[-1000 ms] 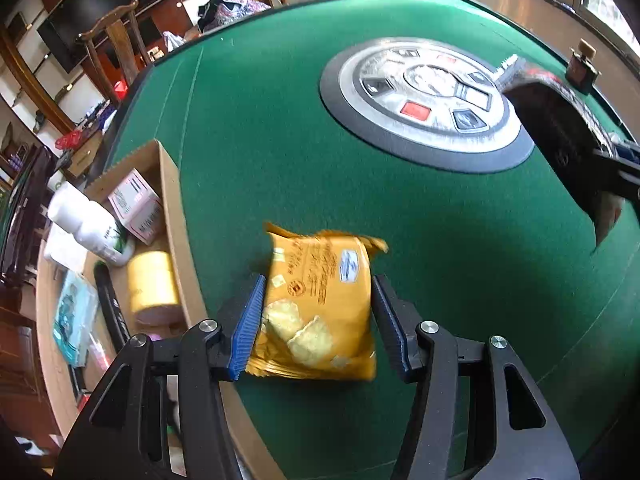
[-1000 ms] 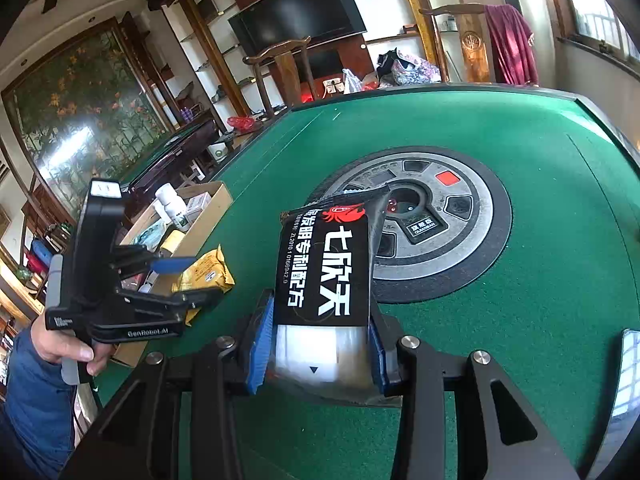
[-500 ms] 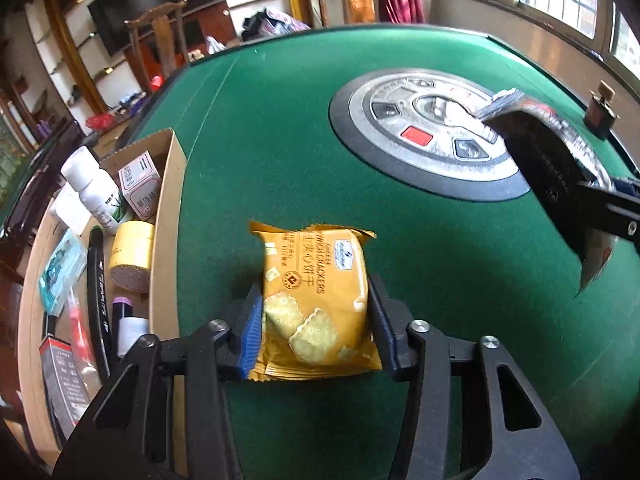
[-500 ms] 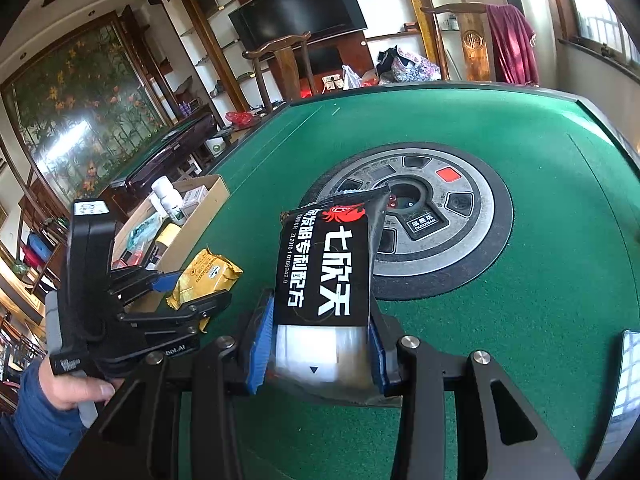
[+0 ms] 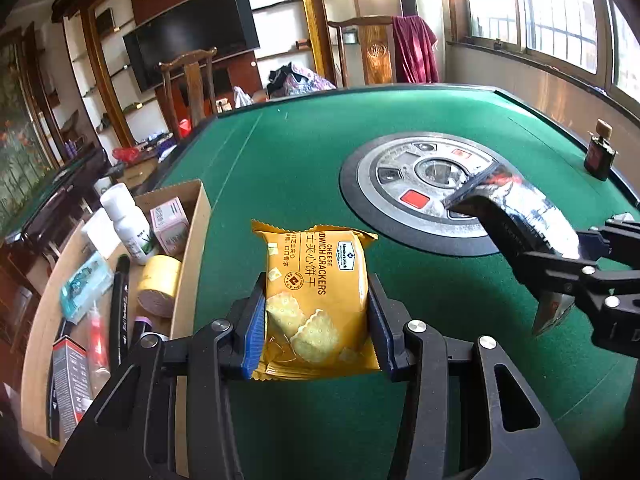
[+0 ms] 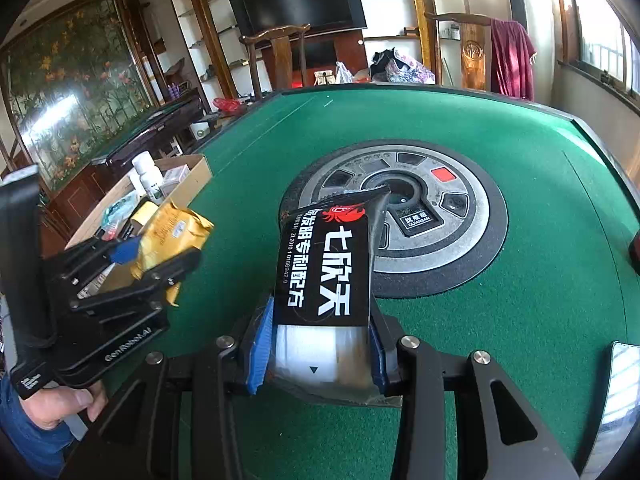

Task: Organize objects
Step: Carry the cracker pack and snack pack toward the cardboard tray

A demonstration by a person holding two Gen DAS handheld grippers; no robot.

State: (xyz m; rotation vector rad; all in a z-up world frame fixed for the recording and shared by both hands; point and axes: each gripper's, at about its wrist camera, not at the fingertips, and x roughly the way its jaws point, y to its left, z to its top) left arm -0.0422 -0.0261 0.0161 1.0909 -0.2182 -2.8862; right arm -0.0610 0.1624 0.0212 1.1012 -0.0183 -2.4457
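Yellow foil fills the left gripper [image 5: 316,316]: its blue pads are clamped on the sides of a cheese cracker packet [image 5: 316,292], held clear of the green counter [image 5: 288,176]. A second ago that packet hung low, right at the rim of the cardboard box [image 5: 192,248]; now it is lifted and levelled, with the box just to its left. The right gripper [image 6: 320,344] is likewise closed on its load — a black snack pouch [image 6: 328,264] with white lettering, held above the felt on the near side of the round metal centre panel [image 6: 460,216], and it has barely shifted over the same second.

Outward from the box rim, the box already holds a white bottle [image 5: 124,224], a small pink carton [image 5: 170,224], a roll of yellow tape [image 5: 160,284], a black pen [image 5: 119,304] and other small items I cannot make out. A small dark bottle [image 5: 598,152] stands far from the box, at the counter's opposite edge.

I judge the raise to mean both packets are in carry, neither yet sorted. The cracker packet is nearest the box, so it probably goes in first — the free space looks tight beside the tape roll.
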